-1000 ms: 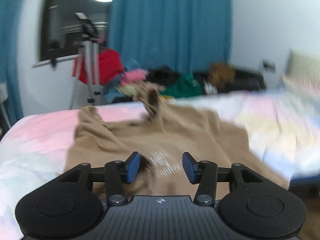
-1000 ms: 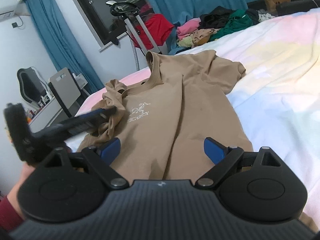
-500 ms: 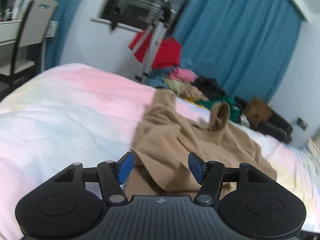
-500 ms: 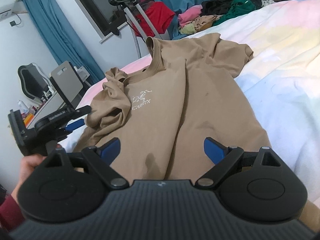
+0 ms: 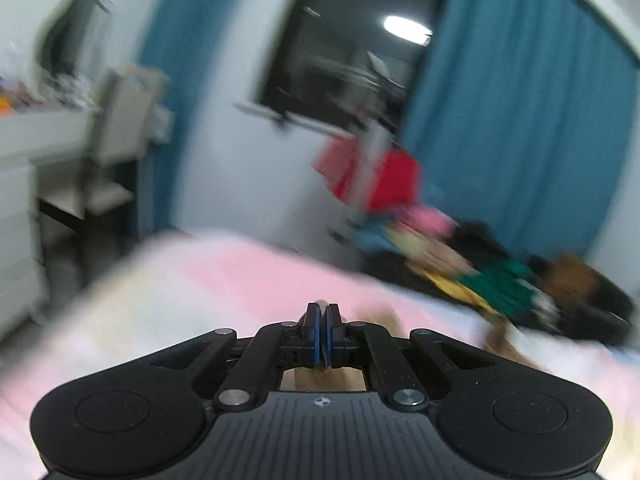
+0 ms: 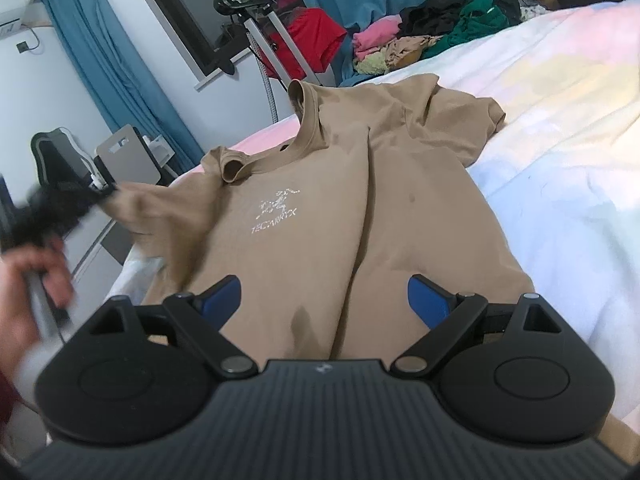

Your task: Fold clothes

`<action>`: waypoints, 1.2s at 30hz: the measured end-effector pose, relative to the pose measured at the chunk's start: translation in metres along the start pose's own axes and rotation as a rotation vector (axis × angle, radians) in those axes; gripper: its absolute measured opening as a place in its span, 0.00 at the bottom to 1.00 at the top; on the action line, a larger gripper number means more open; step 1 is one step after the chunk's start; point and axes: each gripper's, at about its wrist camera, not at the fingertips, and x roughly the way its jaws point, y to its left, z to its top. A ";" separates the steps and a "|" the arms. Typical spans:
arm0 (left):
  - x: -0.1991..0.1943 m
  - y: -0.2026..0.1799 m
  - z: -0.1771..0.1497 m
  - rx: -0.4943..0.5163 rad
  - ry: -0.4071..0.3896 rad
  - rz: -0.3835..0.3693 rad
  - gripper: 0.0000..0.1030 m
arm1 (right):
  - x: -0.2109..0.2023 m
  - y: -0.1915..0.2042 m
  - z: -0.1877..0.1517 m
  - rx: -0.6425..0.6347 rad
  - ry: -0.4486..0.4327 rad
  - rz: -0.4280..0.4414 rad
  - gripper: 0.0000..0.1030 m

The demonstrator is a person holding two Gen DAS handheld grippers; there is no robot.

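Note:
A tan T-shirt (image 6: pixel 360 208) with a white chest logo lies face up on the bed (image 6: pixel 560 128), collar toward the far side. My left gripper (image 5: pixel 321 334) is shut on the shirt's left sleeve; tan cloth (image 5: pixel 320 380) shows under its jaws. In the right wrist view the left gripper (image 6: pixel 96 192) is blurred at the left, pulling that sleeve (image 6: pixel 160 208) outward. My right gripper (image 6: pixel 324 300) is open and empty, hovering over the shirt's lower hem.
A pile of coloured clothes (image 6: pixel 432 36) lies beyond the bed's far edge, near a garment steamer stand (image 6: pixel 260 32) with a red garment. A chair (image 6: pixel 128 156) and desk stand left of the bed. Blue curtains hang behind.
My left gripper closed on the shirt's left sleeve and swung leftward, pulling the sleeve out from its bunched state. My right gripper stayed open over the hem.

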 end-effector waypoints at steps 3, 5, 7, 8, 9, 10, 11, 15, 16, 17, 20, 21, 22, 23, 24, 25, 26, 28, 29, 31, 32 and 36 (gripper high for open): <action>0.015 0.007 0.044 0.090 -0.044 0.221 0.03 | 0.005 -0.001 0.001 0.013 0.011 0.007 0.89; 0.023 0.014 0.055 0.146 -0.031 0.253 0.10 | 0.007 0.000 0.001 0.010 0.017 0.011 0.89; 0.027 0.023 0.057 0.175 -0.005 0.277 0.20 | 0.008 0.000 0.002 0.008 0.014 0.011 0.89; 0.024 0.030 0.050 0.161 0.012 0.283 0.30 | 0.007 -0.001 0.002 0.010 0.011 0.011 0.89; 0.021 0.040 0.040 0.113 0.038 0.275 0.36 | 0.006 -0.002 0.003 0.012 0.007 0.011 0.89; 0.018 0.050 0.029 0.065 0.064 0.267 0.44 | 0.005 -0.003 0.003 0.018 0.004 0.011 0.89; 0.015 0.061 0.018 0.017 0.089 0.258 0.47 | 0.004 -0.005 0.004 0.026 0.003 0.014 0.89; -0.006 0.112 -0.031 -0.269 0.181 0.198 0.47 | -0.003 -0.008 0.004 0.042 -0.002 0.031 0.89; -0.012 0.126 -0.044 -0.351 0.199 0.179 0.46 | -0.005 -0.007 0.004 0.041 -0.003 0.034 0.89; -0.015 0.135 -0.056 -0.408 0.211 0.163 0.45 | -0.006 -0.007 0.004 0.040 -0.002 0.037 0.89; -0.018 0.150 -0.077 -0.487 0.240 0.121 0.45 | -0.008 -0.005 0.003 0.035 0.000 0.041 0.89; -0.018 0.152 -0.080 -0.513 0.239 0.109 0.45 | -0.009 -0.005 0.003 0.034 0.001 0.041 0.89; -0.018 0.152 -0.084 -0.545 0.233 0.093 0.45 | -0.008 -0.005 0.003 0.037 0.004 0.040 0.89; -0.017 0.152 -0.086 -0.579 0.231 0.071 0.45 | -0.008 -0.006 0.003 0.041 0.008 0.040 0.89; -0.016 0.151 -0.089 -0.602 0.235 0.056 0.46 | -0.007 -0.007 0.002 0.046 0.011 0.039 0.89; -0.013 0.147 -0.091 -0.598 0.251 0.061 0.46 | -0.006 -0.007 0.002 0.047 0.014 0.038 0.89; -0.009 0.142 -0.093 -0.590 0.266 0.066 0.46 | -0.005 -0.007 0.002 0.048 0.017 0.037 0.89; -0.001 0.131 -0.094 -0.559 0.282 0.074 0.46 | -0.002 -0.008 0.002 0.045 0.021 0.033 0.89; 0.001 0.126 -0.094 -0.543 0.276 0.086 0.41 | -0.001 -0.008 0.002 0.046 0.024 0.033 0.89; 0.001 0.121 -0.093 -0.505 0.265 0.110 0.08 | 0.001 -0.009 0.001 0.050 0.032 0.033 0.89; 0.000 0.121 -0.092 -0.486 0.256 0.121 0.04 | 0.002 -0.009 0.001 0.049 0.033 0.033 0.89; -0.022 0.127 -0.074 -0.398 0.133 0.195 0.04 | 0.000 -0.009 0.001 0.039 0.018 0.022 0.89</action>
